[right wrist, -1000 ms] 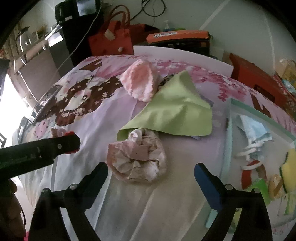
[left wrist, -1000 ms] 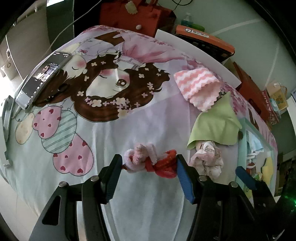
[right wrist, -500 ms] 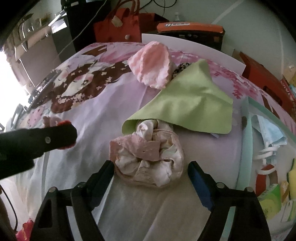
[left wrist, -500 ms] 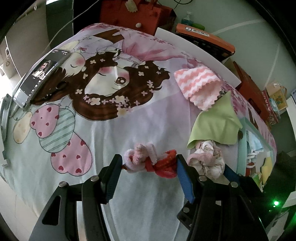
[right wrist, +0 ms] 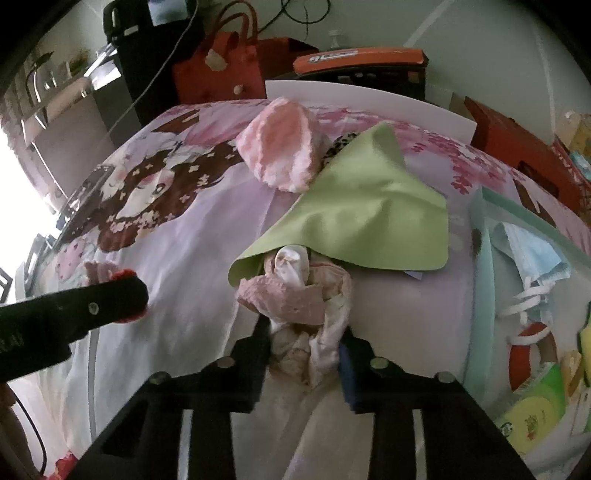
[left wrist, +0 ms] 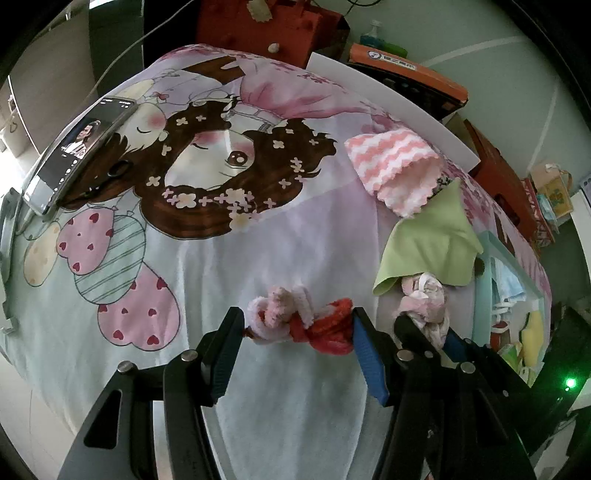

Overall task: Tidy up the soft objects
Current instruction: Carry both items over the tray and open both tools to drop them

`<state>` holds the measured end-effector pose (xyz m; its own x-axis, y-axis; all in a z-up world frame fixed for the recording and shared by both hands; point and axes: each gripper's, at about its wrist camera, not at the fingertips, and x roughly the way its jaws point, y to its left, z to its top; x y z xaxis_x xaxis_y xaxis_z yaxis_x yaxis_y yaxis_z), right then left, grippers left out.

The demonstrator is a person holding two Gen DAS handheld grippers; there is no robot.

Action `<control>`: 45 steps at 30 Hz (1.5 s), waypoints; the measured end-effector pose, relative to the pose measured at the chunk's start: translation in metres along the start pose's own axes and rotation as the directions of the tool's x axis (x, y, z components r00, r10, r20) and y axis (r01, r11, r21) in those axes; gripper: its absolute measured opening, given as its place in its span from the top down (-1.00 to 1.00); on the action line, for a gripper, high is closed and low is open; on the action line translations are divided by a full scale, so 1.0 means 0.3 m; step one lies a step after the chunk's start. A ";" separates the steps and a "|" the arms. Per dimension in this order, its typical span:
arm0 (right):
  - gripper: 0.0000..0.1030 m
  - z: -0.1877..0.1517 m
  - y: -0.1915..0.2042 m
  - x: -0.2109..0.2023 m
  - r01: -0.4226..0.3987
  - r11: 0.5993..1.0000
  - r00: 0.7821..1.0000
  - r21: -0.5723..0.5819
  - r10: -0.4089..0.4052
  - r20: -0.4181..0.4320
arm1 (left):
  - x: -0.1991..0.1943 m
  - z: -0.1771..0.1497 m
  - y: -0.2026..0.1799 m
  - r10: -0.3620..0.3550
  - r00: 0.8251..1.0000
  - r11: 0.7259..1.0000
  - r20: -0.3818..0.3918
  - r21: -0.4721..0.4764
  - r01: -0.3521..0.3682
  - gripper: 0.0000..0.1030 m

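Observation:
My left gripper (left wrist: 298,320) is shut on a fuzzy pink-and-red twisted bundle (left wrist: 332,330), its pads against both ends just over the cartoon bedsheet (left wrist: 207,258). My right gripper (right wrist: 303,332) has its jaws closing, and the pads press the near part of a crumpled pale pink cloth bundle (right wrist: 295,295). That bundle (left wrist: 424,295) and the right gripper (left wrist: 426,328) also show at the right of the left wrist view. A green cloth (right wrist: 362,214) overlaps the bundle's far side. Behind it lies a pink-and-white wavy cloth (right wrist: 280,147).
A pale teal tray (right wrist: 480,295) at the right holds a blue face mask, a red ring and other small items. A phone (left wrist: 77,147) lies at the sheet's left edge. A white board (left wrist: 388,96), a red bag (left wrist: 266,26) and boxes stand behind the bed.
My right gripper moved forward around the pale pink bundle and its jaws closed from wide apart onto it. My left gripper and its fuzzy bundle stayed put.

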<state>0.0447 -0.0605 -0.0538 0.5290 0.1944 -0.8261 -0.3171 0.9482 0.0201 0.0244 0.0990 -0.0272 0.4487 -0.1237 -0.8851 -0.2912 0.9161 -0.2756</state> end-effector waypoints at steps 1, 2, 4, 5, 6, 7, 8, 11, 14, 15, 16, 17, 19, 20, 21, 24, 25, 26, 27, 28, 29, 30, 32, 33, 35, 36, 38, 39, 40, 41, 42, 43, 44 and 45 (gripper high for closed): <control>0.37 0.001 -0.002 -0.001 -0.001 1.000 1.000 0.005 0.001 0.000 | 0.000 0.001 0.000 -0.001 1.000 1.000 0.000 0.001 0.001 -0.17; 0.41 -0.001 -0.004 -0.005 -0.002 1.000 1.000 0.008 0.002 0.001 | 0.000 0.002 -0.001 -0.002 1.000 1.000 -0.001 0.001 0.002 -0.17; 0.42 -0.003 -0.007 -0.009 -0.001 1.000 1.000 0.012 0.001 0.001 | 0.000 0.002 0.000 -0.003 1.000 1.000 -0.001 0.002 0.003 -0.17; 0.42 -0.005 -0.011 -0.014 -0.001 1.000 1.000 0.016 0.001 0.002 | 0.000 0.003 0.000 -0.004 1.000 1.000 -0.001 0.001 0.004 -0.17; 0.42 -0.006 -0.013 -0.016 -0.002 1.000 1.000 0.018 0.002 0.001 | -0.001 0.002 -0.001 -0.004 1.000 1.000 -0.001 0.001 0.004 -0.17; 0.42 -0.009 -0.018 -0.019 -0.001 1.000 1.000 0.023 0.001 -0.002 | -0.001 0.003 -0.001 -0.005 1.000 1.000 -0.001 0.001 0.005 -0.17; 0.42 -0.012 -0.022 -0.023 -0.001 1.000 1.000 0.027 0.001 -0.003 | -0.001 0.004 0.000 -0.006 1.000 1.000 0.000 0.001 0.006 -0.17; 0.43 -0.022 -0.040 -0.043 -0.004 0.999 1.000 0.045 0.004 -0.001 | -0.001 0.004 -0.001 -0.009 1.000 1.000 0.000 0.002 0.009 -0.17; 0.43 -0.030 -0.062 -0.077 -0.002 0.998 1.000 0.061 0.001 0.016 | -0.002 0.004 0.000 -0.010 1.000 1.000 0.002 0.000 0.010 -0.17; 0.43 -0.030 -0.067 -0.087 -0.003 0.998 1.000 0.065 0.001 0.021 | -0.005 0.004 0.000 -0.011 1.000 1.000 0.004 0.000 0.011 -0.17; 0.43 -0.031 -0.074 -0.101 -0.002 0.998 0.999 0.070 0.000 0.032 | -0.007 0.004 -0.001 -0.013 1.000 1.000 0.006 0.000 0.013 -0.17; 0.43 -0.031 -0.080 -0.112 -0.001 0.997 0.999 0.074 -0.002 0.040 | -0.010 0.005 -0.003 -0.014 1.000 1.000 0.010 0.001 0.014 -0.17; 0.43 -0.028 -0.091 -0.132 0.002 0.997 0.998 0.084 -0.006 0.057 | -0.016 0.005 -0.006 -0.015 1.000 1.000 0.017 0.003 0.015 -0.17; 0.43 -0.026 -0.099 -0.144 0.003 0.996 0.998 0.091 -0.009 0.068 | -0.020 0.005 -0.010 -0.016 1.000 1.000 0.023 0.005 0.015 -0.17; 0.43 -0.023 -0.104 -0.150 0.004 0.995 0.997 0.095 -0.011 0.074 | -0.024 0.005 -0.013 -0.015 1.000 1.000 0.027 0.007 0.015 -0.17; 0.43 -0.013 -0.124 -0.169 0.005 0.994 0.995 0.111 -0.015 0.094 | -0.028 0.010 -0.036 -0.019 0.999 1.000 0.030 0.020 0.019 -0.17; 0.43 -0.010 -0.128 -0.174 0.005 0.993 0.995 0.114 -0.017 0.099 | -0.028 0.012 -0.044 -0.022 0.999 0.999 0.030 0.024 0.021 -0.17; 0.43 -0.006 -0.134 -0.180 0.006 0.993 0.994 0.117 -0.019 0.105 | -0.029 0.015 -0.056 -0.023 0.999 0.999 0.031 0.031 0.022 -0.17; 0.43 -0.003 -0.141 -0.188 0.008 0.993 0.993 0.122 -0.022 0.113 | -0.033 0.019 -0.068 -0.023 0.999 0.999 0.033 0.039 0.022 -0.17; 0.43 -0.001 -0.147 -0.192 0.009 0.992 0.993 0.125 -0.023 0.117 | -0.038 0.024 -0.081 -0.023 0.999 0.999 0.038 0.046 0.022 -0.17; 0.43 0.002 -0.155 -0.198 0.009 0.991 0.992 0.132 -0.025 0.122 | -0.043 0.027 -0.091 -0.023 0.999 0.998 0.042 0.052 0.021 -0.17; 0.43 0.005 -0.163 -0.205 0.007 0.990 0.991 0.138 -0.025 0.128 | -0.049 0.030 -0.103 -0.022 0.999 0.998 0.047 0.059 0.019 -0.17; 0.43 0.013 -0.180 -0.217 0.005 0.988 0.990 0.153 -0.027 0.141 | -0.061 0.037 -0.133 -0.017 0.998 0.997 0.056 0.078 0.012 -0.17; 0.43 0.016 -0.185 -0.222 0.003 0.988 0.989 0.157 -0.027 0.148 | -0.065 0.039 -0.142 -0.012 0.998 0.997 0.058 0.083 0.007 -0.17; 0.43 0.023 -0.198 -0.237 0.002 0.986 0.986 0.165 -0.030 0.164 | -0.071 0.043 -0.169 -0.001 0.998 0.995 0.059 0.099 -0.005 -0.17; 0.43 0.026 -0.204 -0.241 0.001 0.986 0.985 0.167 -0.030 0.169 | -0.075 0.046 -0.184 0.002 0.998 0.994 0.060 0.107 -0.008 -0.17; 0.43 0.032 -0.220 -0.253 -0.002 0.984 0.983 0.179 -0.031 0.182 | -0.083 0.051 -0.212 0.003 0.998 0.992 0.063 0.123 -0.011 -0.17; 0.43 0.034 -0.231 -0.258 -0.002 0.982 0.982 0.187 -0.034 0.187 | -0.088 0.054 -0.229 0.005 0.998 0.991 0.066 0.133 -0.013 -0.17; 0.43 0.035 -0.243 -0.264 0.001 0.980 0.981 0.198 -0.040 0.191 | -0.092 0.059 -0.248 0.006 0.998 0.989 0.069 0.147 -0.016 -0.17; 0.43 0.037 -0.260 -0.271 0.010 0.977 0.979 0.213 -0.053 0.195 | -0.097 0.065 -0.269 0.008 0.997 0.987 0.073 0.162 -0.019 -0.17; 0.43 0.038 -0.275 -0.279 0.019 0.974 0.978 0.225 -0.065 0.200 | -0.101 0.072 -0.295 0.007 0.997 0.983 0.078 0.181 -0.021 -0.17; 0.43 0.038 -0.292 -0.288 0.024 0.971 0.976 0.238 -0.075 0.206 | -0.104 0.076 -0.315 0.006 0.997 0.981 0.081 0.194 -0.022 -0.17; 0.43 0.039 -0.313 -0.300 0.027 0.967 0.973 0.254 -0.084 0.215 | -0.107 0.082 -0.345 0.007 0.996 0.976 0.087 0.215 -0.025 -0.17; 0.43 0.040 -0.331 -0.309 0.031 0.964 0.971 0.266 -0.092 0.222 | -0.110 0.085 -0.363 0.007 0.996 0.974 0.090 0.225 -0.028 -0.17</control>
<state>0.0365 -0.1698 0.0276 0.7176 0.1573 -0.6784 -0.0804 0.9864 0.1437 0.0629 0.0130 0.0416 0.5211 -0.0820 -0.8495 -0.1059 0.9815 -0.1597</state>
